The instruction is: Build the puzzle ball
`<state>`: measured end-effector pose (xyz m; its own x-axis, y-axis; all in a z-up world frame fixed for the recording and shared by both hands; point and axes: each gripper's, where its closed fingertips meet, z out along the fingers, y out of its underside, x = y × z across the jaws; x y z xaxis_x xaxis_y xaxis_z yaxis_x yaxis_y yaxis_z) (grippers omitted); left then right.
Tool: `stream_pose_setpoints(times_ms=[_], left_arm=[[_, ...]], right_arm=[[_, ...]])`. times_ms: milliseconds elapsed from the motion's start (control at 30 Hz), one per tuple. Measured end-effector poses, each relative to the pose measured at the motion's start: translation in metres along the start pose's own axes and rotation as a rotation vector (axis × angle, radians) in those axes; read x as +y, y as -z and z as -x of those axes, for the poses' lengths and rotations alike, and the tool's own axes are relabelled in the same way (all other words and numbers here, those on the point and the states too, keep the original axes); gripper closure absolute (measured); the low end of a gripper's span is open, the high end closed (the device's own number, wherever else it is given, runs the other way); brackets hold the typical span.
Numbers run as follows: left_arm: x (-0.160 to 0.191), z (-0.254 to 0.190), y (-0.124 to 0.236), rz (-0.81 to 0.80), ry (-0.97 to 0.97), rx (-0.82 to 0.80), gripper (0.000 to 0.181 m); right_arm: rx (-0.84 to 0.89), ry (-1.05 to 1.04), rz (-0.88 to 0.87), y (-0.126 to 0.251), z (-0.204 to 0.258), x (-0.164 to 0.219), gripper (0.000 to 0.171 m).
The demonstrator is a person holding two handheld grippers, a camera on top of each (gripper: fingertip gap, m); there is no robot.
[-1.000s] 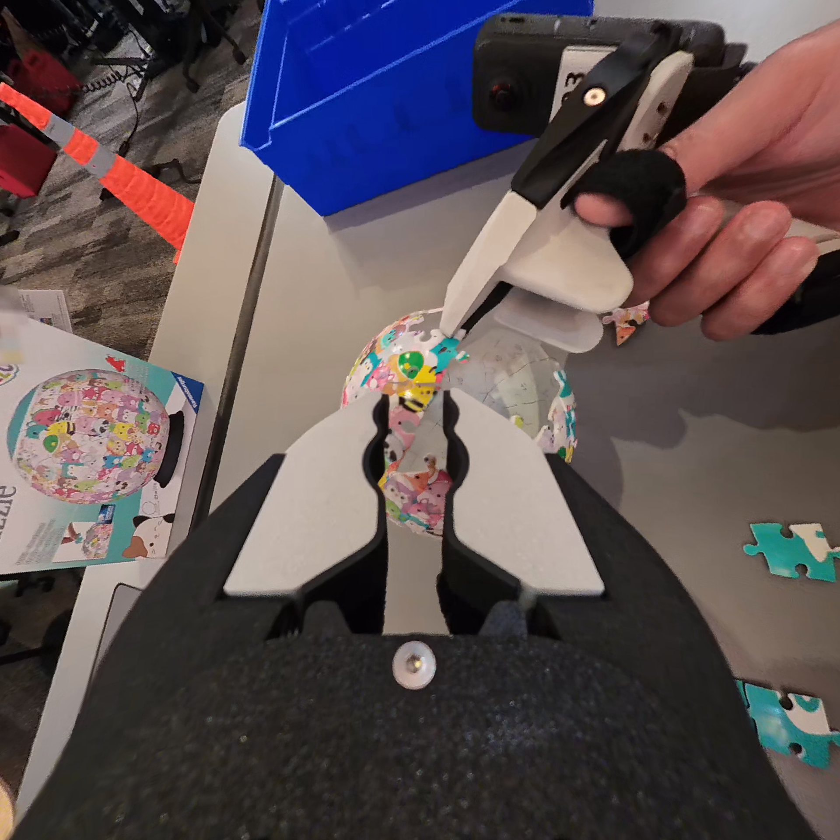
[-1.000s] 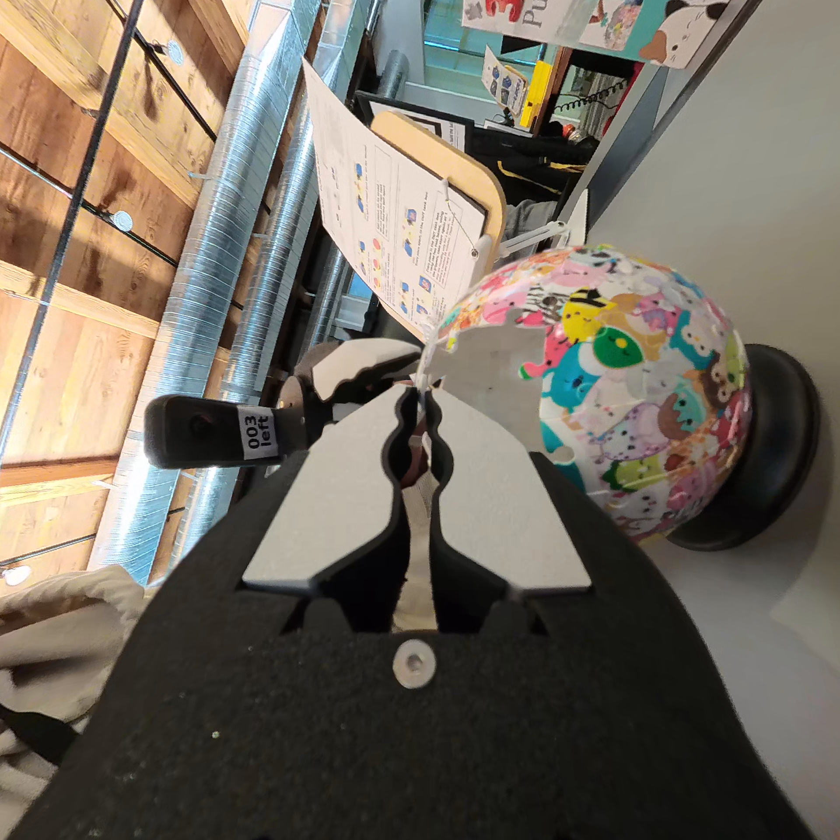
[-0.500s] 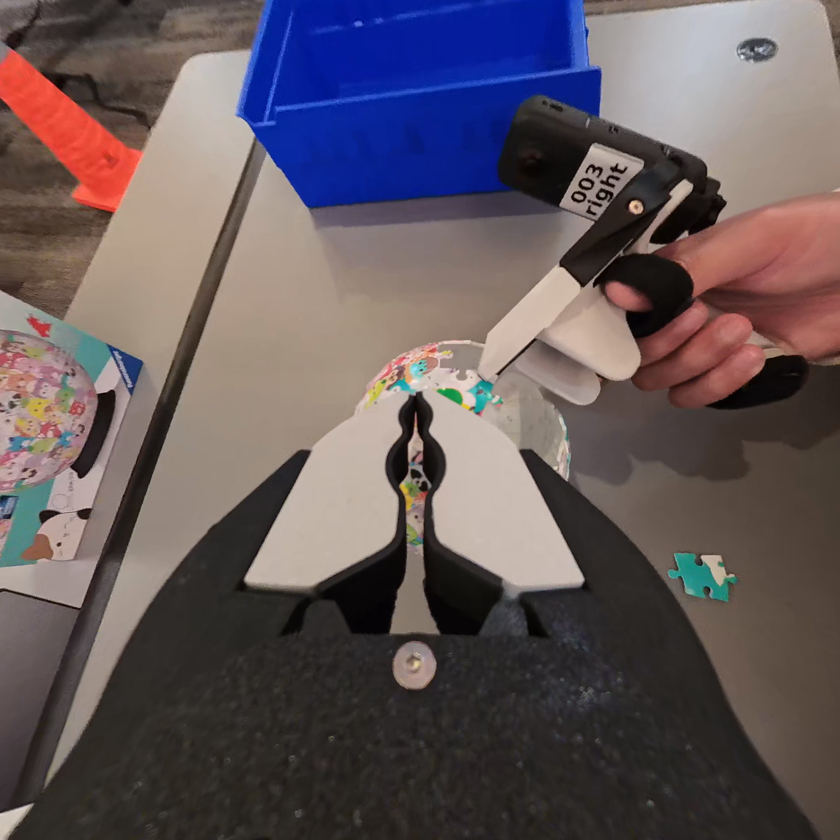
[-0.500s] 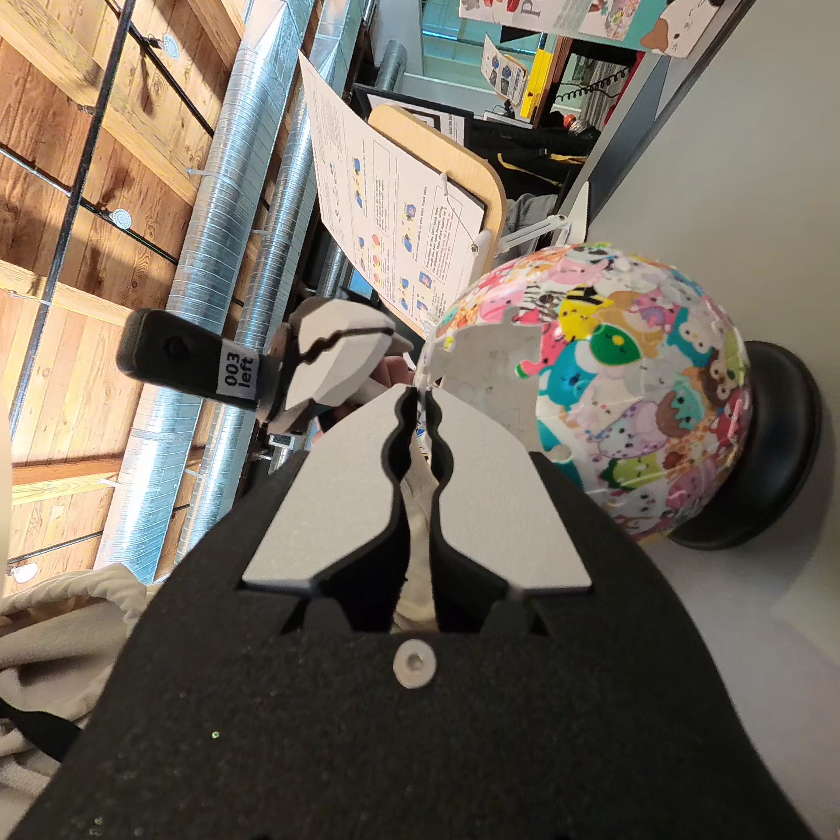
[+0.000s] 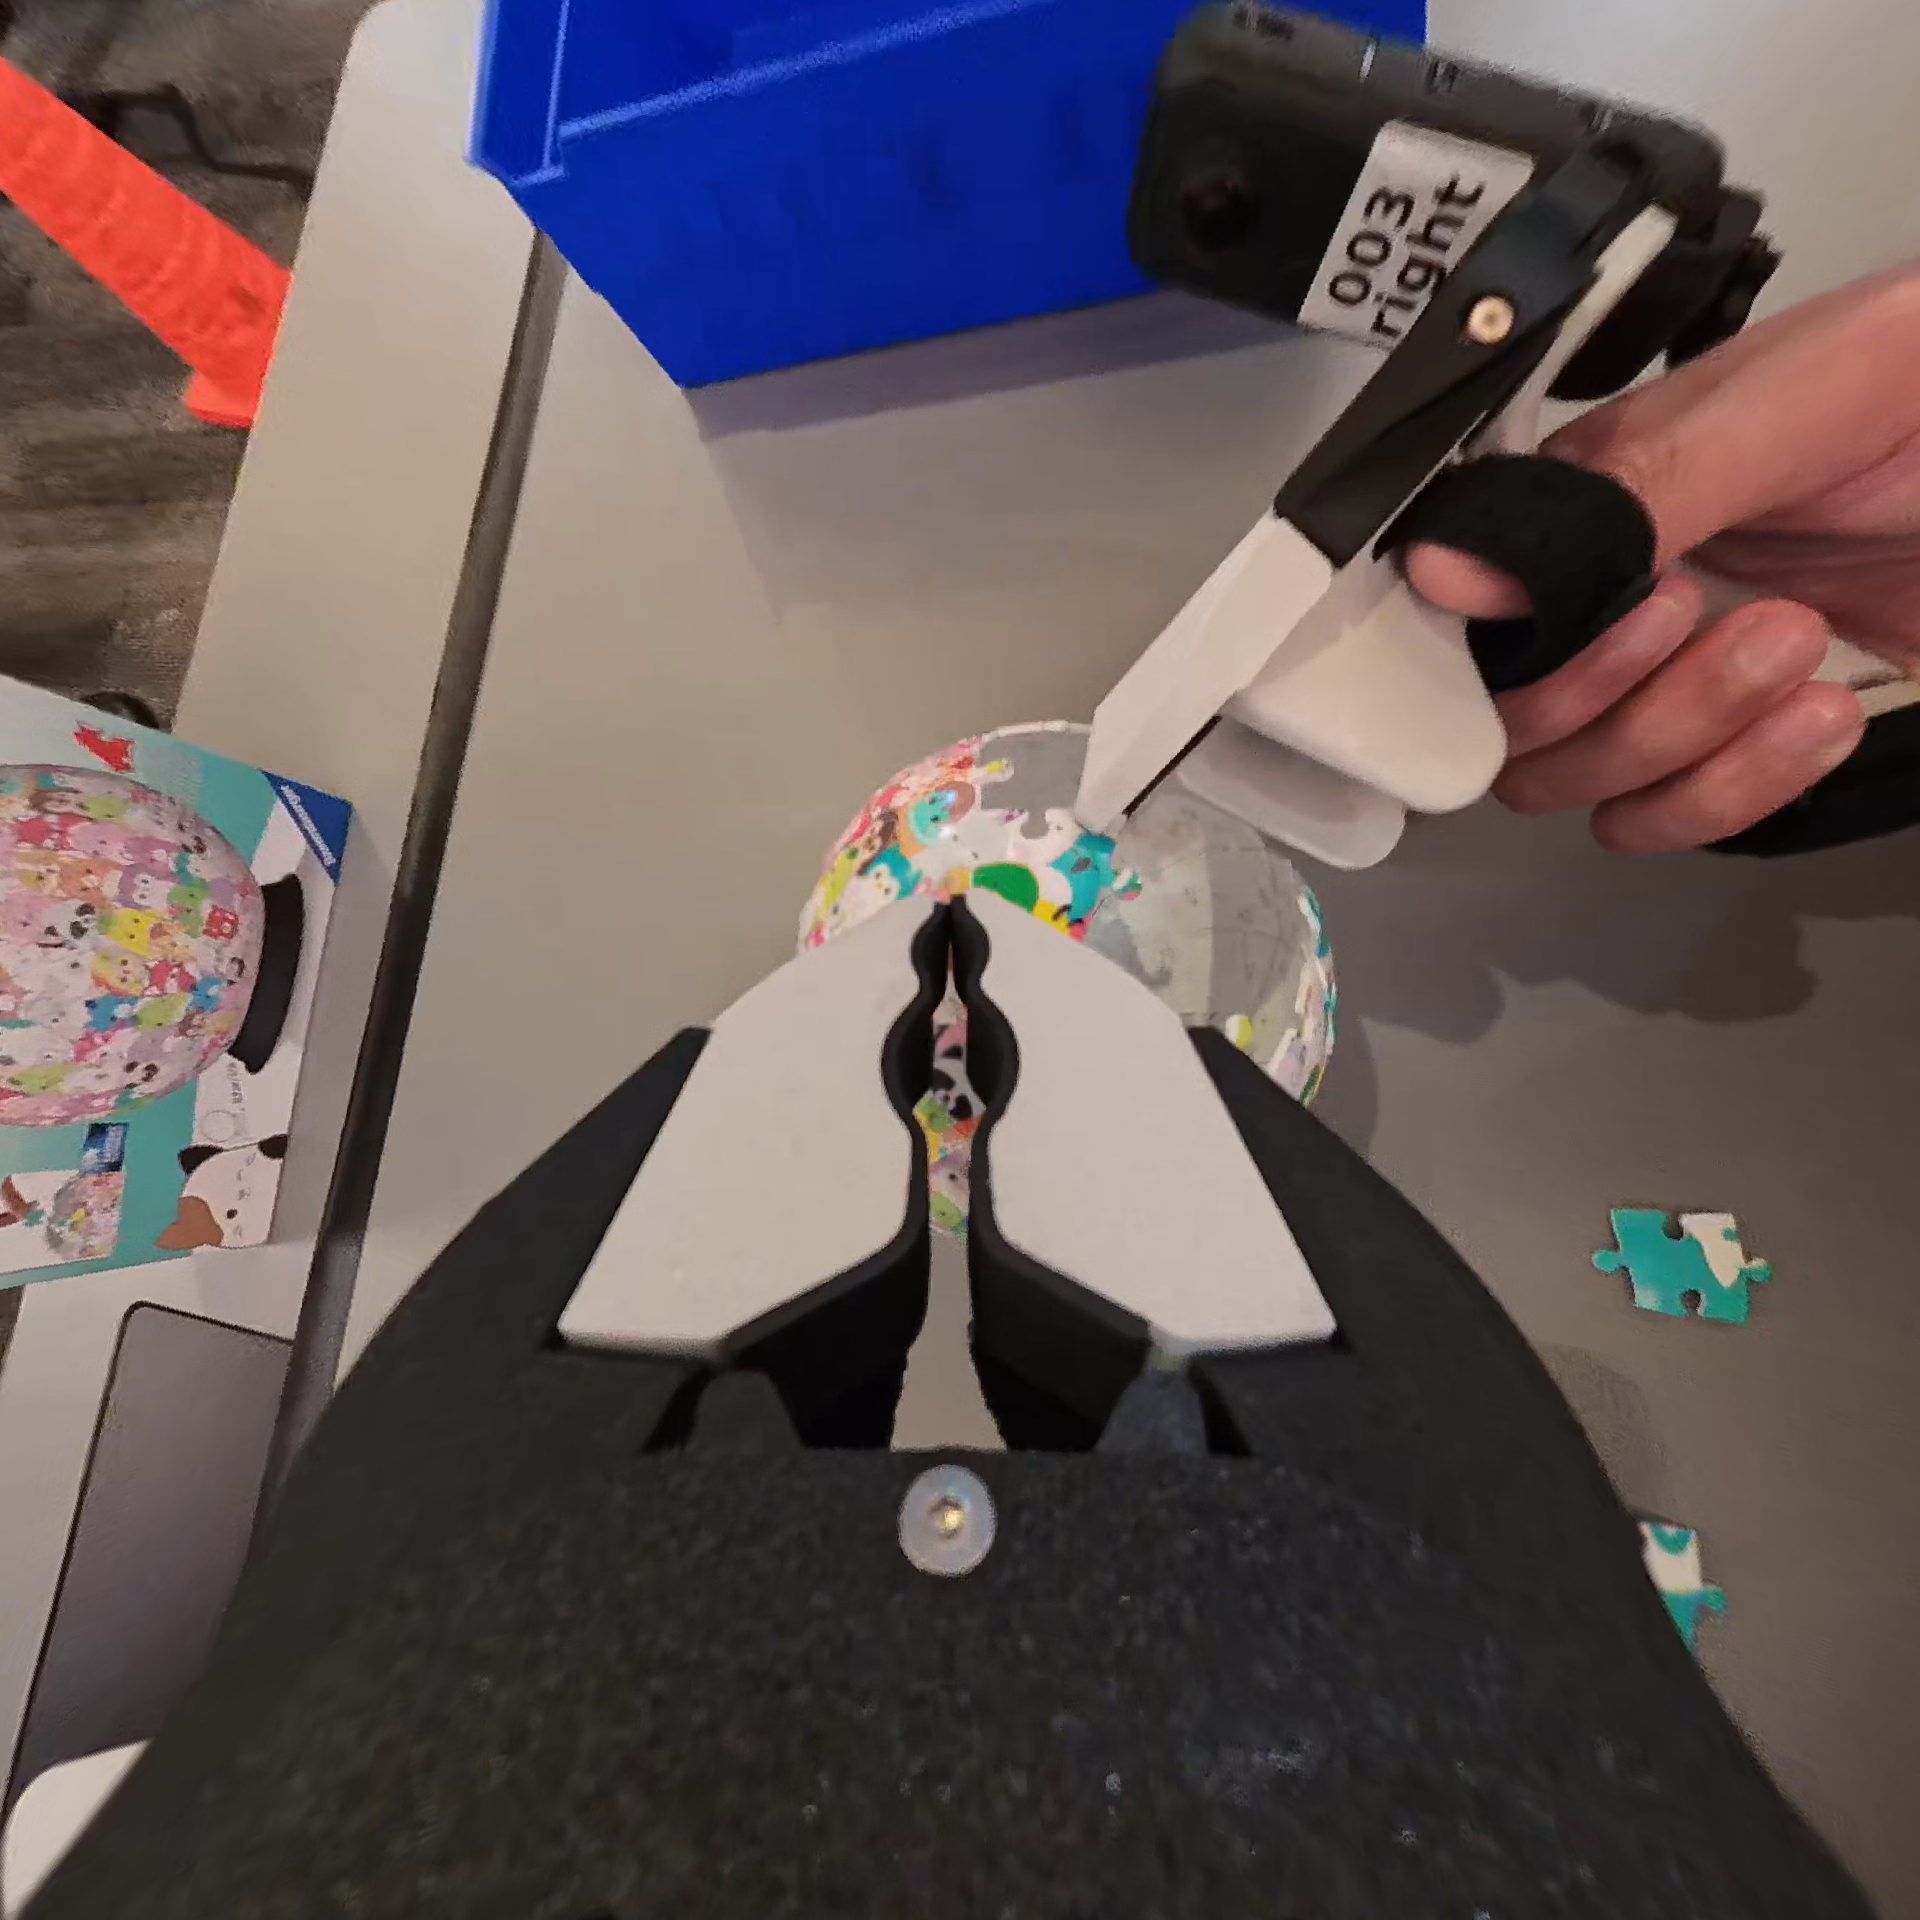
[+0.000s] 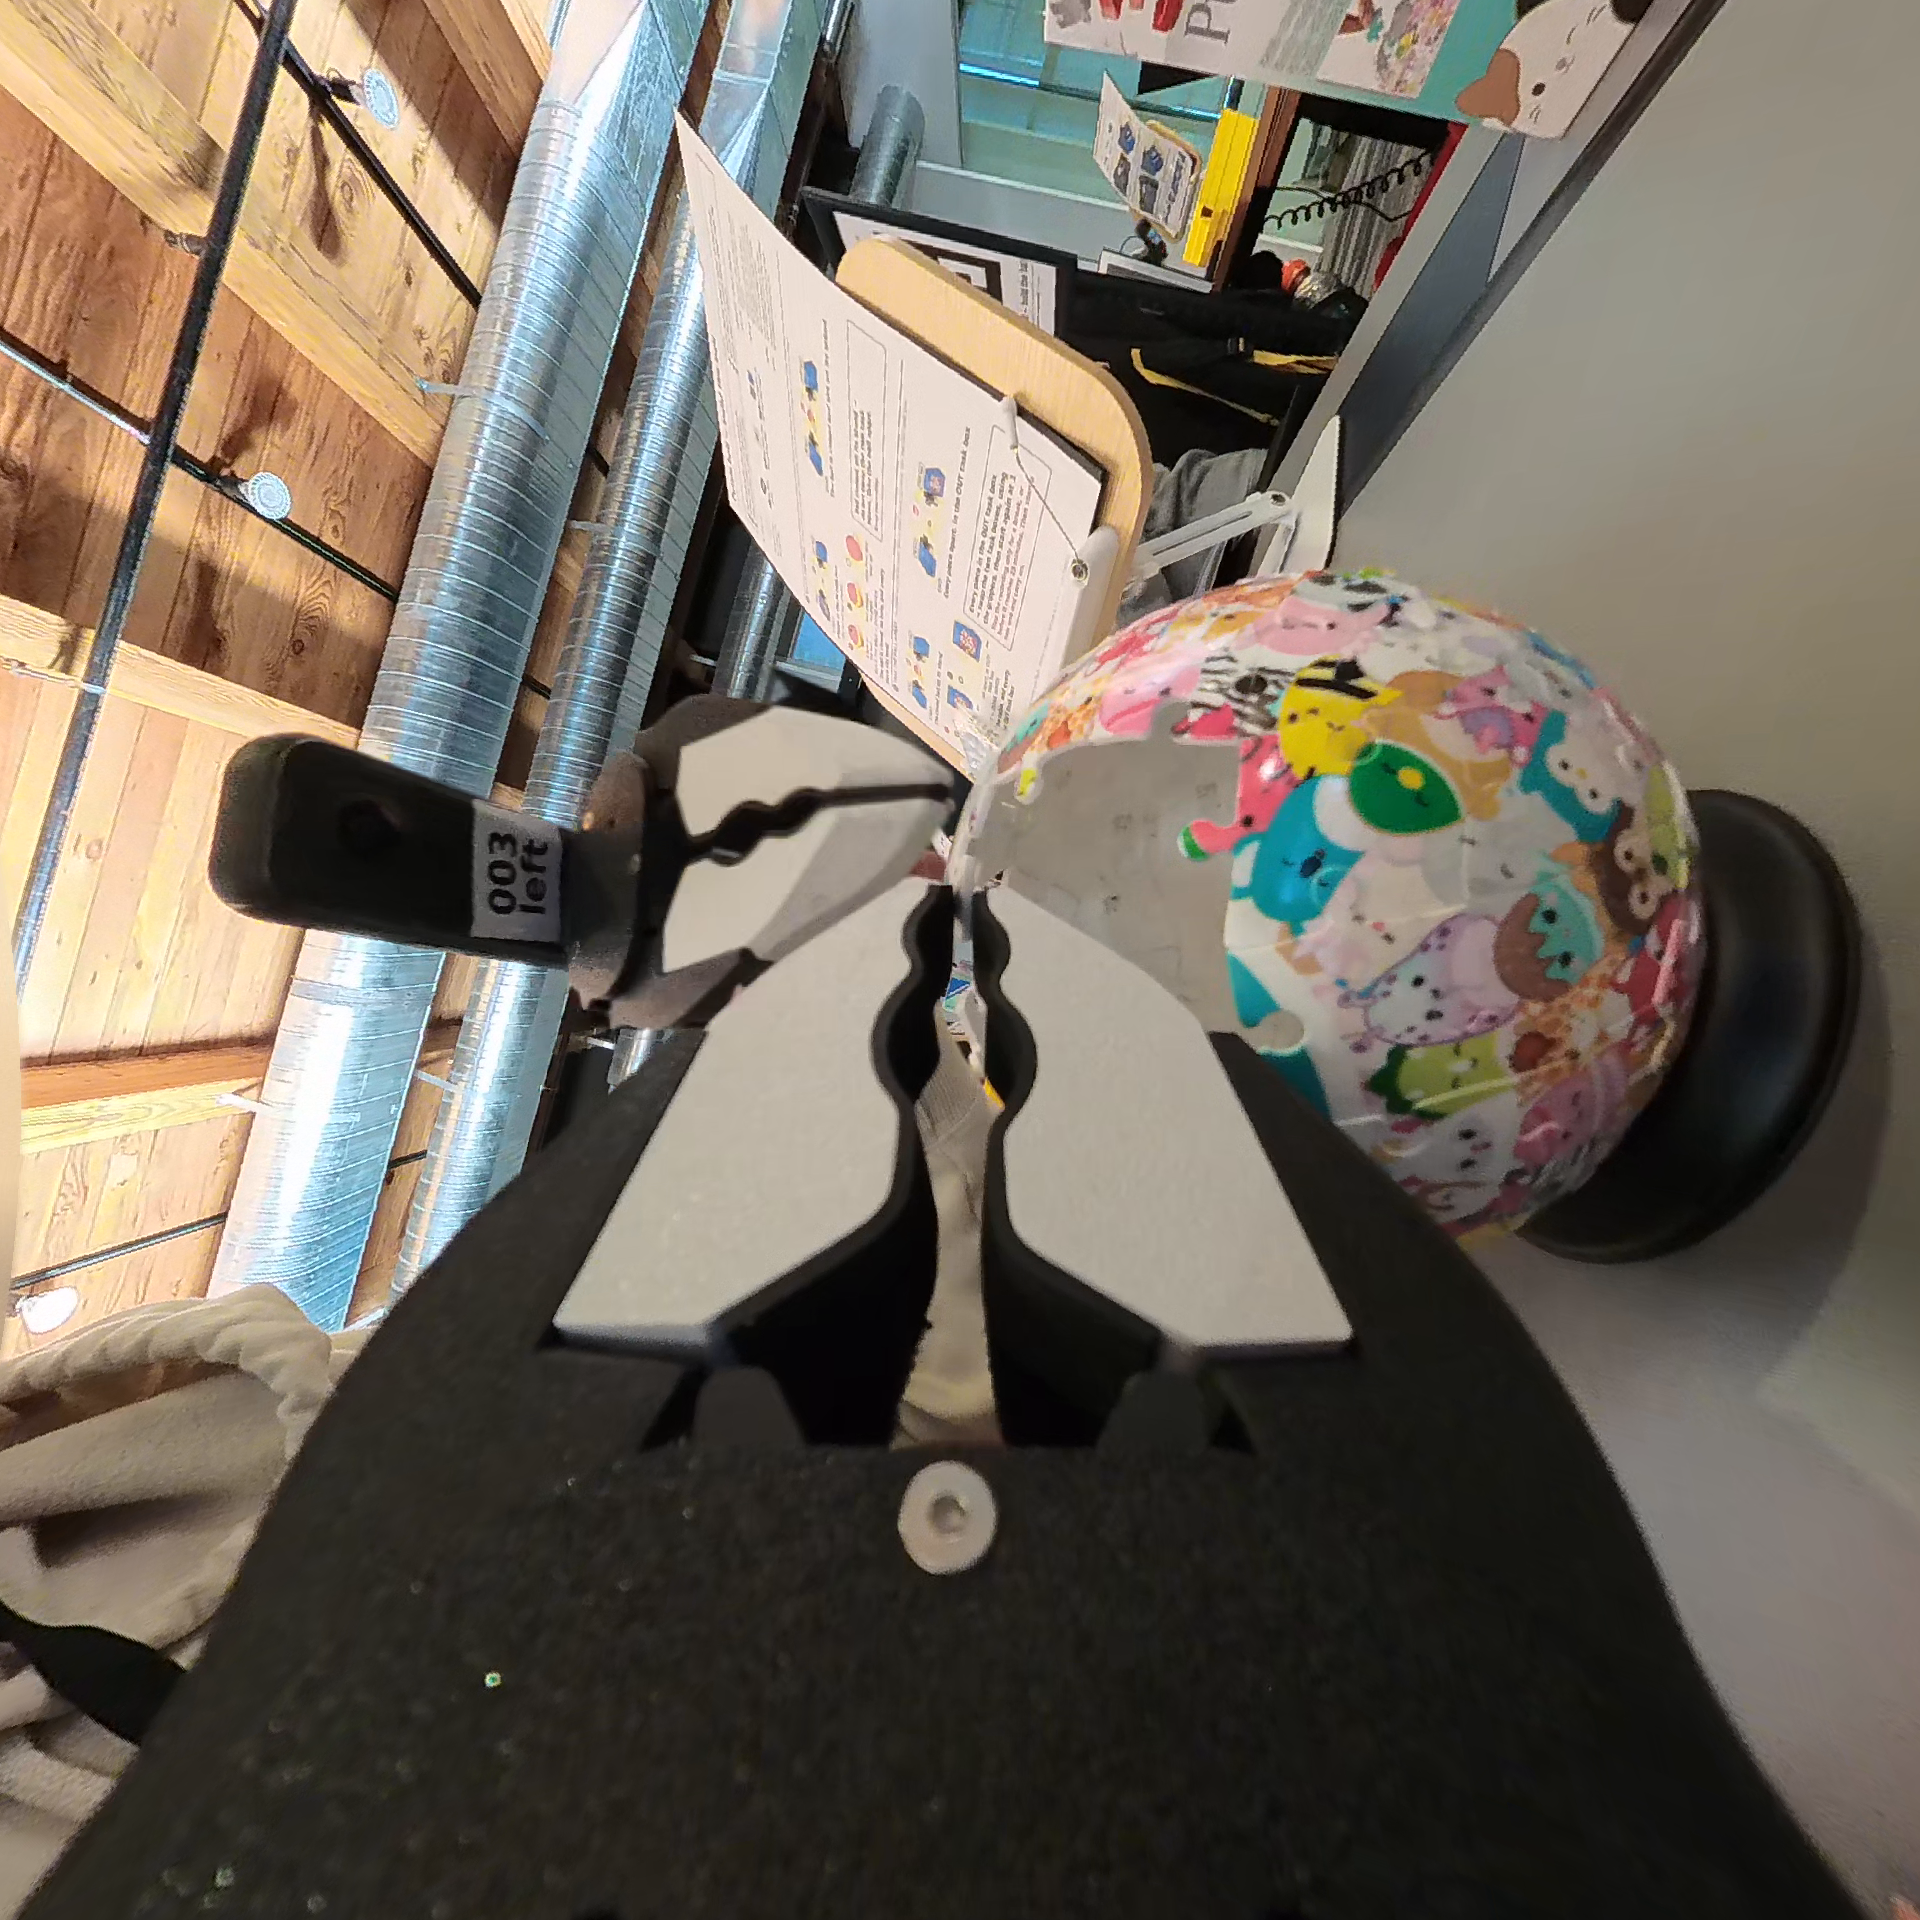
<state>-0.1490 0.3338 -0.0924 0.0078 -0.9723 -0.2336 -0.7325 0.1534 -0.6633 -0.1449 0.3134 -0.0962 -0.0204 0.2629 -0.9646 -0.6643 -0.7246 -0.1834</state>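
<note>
Because both claws meet at the open rim of the puzzle ball (image 5: 940, 831), a slip could push loose pieces inward. Left of the left gripper (image 5: 951, 906) lies the puzzle box (image 5: 135, 997); its jaws are pressed together with nothing visibly between them, tips just at the ball's top edge. Straight ahead, the ball sits on its black stand (image 6: 1745, 1029). Beyond and right, the right gripper (image 5: 1107, 821) is closed too, tips touching the rim; whether it pinches a piece I cannot tell. Pressing hard might tip the ball off the stand. Farther right, a teal piece (image 5: 1683, 1262) waits on the table (image 5: 831, 582)
</note>
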Motion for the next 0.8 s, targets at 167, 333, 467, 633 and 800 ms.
stream_pose_setpoints(times_ms=[167,333,467,633,800], left_arm=[[-0.008,-0.002,0.003,-0.046,0.007,-0.003,0.181],[-0.006,-0.003,0.002,-0.049,0.010,0.008,0.181],[-0.004,0.001,0.004,-0.041,0.013,-0.008,0.181],[-0.003,0.000,0.004,-0.044,0.021,-0.002,0.181],[0.005,0.003,0.002,-0.002,-0.012,-0.040,0.181]], right_arm=[[0.003,0.002,0.001,0.000,0.000,0.000,0.168],[0.002,-0.001,0.000,0.000,0.000,0.000,0.168],[0.001,-0.004,0.000,0.000,0.000,0.000,0.168],[0.004,-0.002,0.001,0.000,-0.001,-0.001,0.168],[0.005,0.011,0.002,0.000,-0.002,0.000,0.168]])
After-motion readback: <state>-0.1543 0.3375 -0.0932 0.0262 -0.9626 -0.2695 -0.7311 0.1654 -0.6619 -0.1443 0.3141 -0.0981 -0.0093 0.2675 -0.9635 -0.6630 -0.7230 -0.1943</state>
